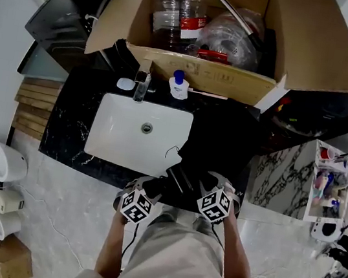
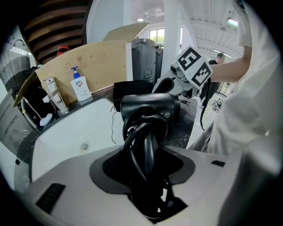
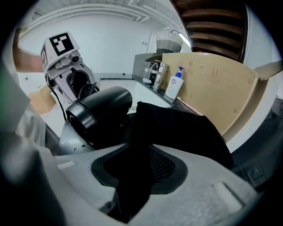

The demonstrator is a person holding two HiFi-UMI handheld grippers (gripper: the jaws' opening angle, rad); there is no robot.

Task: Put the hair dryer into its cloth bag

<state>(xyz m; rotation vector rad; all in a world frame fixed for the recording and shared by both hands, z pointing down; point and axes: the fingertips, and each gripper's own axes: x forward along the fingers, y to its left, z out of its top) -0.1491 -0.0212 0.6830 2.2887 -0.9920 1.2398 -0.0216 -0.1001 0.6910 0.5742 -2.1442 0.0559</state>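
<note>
The black hair dryer hangs over the dark counter's front edge, its barrel pointing toward the black cloth bag. My left gripper is shut on the dryer's handle with its coiled black cord. The right gripper is shut on the near edge of the bag, which lies on the counter right of the sink. The dryer's muzzle sits right beside the bag's held edge. Whether it is inside the bag is hidden.
A white sink with a tap lies left of the bag. A soap pump bottle stands behind it. A large open cardboard box with plastic bottles sits at the back. A white shelf of toiletries stands at the right.
</note>
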